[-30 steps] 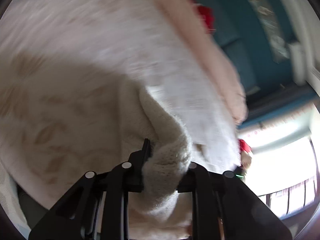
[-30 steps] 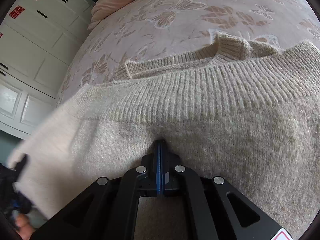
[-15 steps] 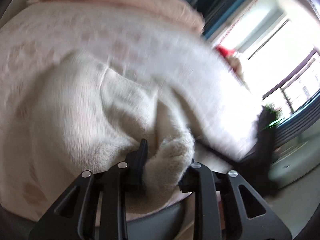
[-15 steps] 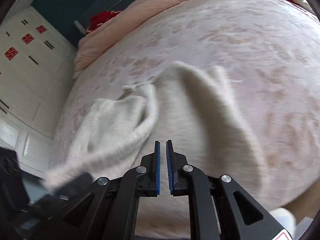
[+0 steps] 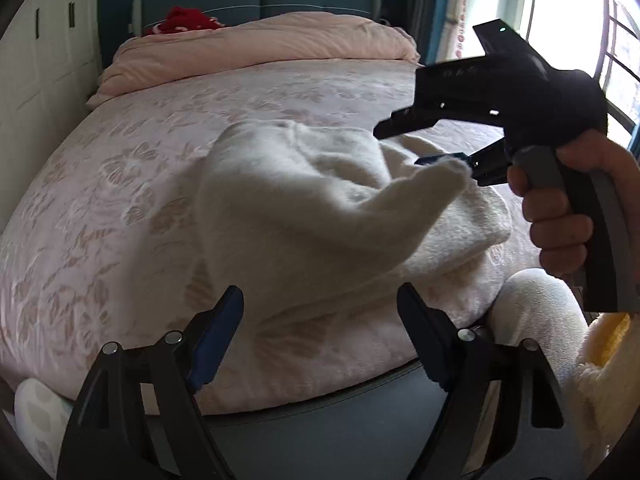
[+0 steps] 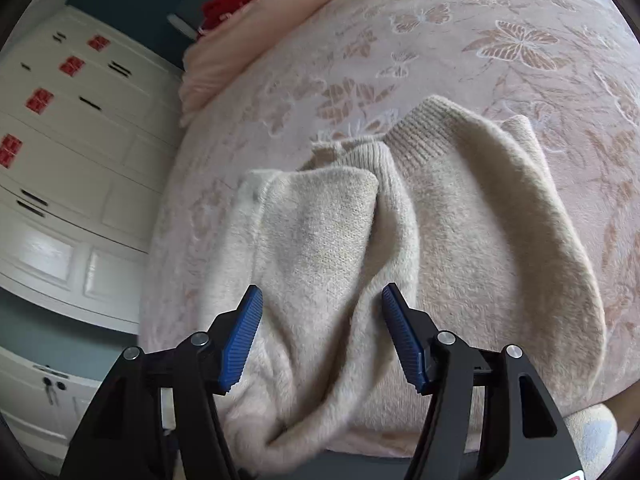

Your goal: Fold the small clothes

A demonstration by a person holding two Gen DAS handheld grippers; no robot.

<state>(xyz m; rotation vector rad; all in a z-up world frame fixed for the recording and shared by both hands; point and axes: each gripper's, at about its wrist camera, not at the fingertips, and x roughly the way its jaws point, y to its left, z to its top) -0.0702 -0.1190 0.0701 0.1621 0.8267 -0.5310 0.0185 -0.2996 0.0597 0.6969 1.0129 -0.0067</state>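
Cream knit sweater (image 6: pixel 400 248) lies bunched at bed (image 5: pixel 120 184) edge | soft, light, floppy, grab ribbed hem | my left gripper (image 5: pixel 320 320), right gripper (image 6: pixel 322 320) both opening, nothing gripped.

Left gripper (image 5: pixel 320 332): jaws opening, nothing gripped. Right gripper (image 6: pixel 322 328): jaws opening, held by right hand (image 5: pixel 568 208).
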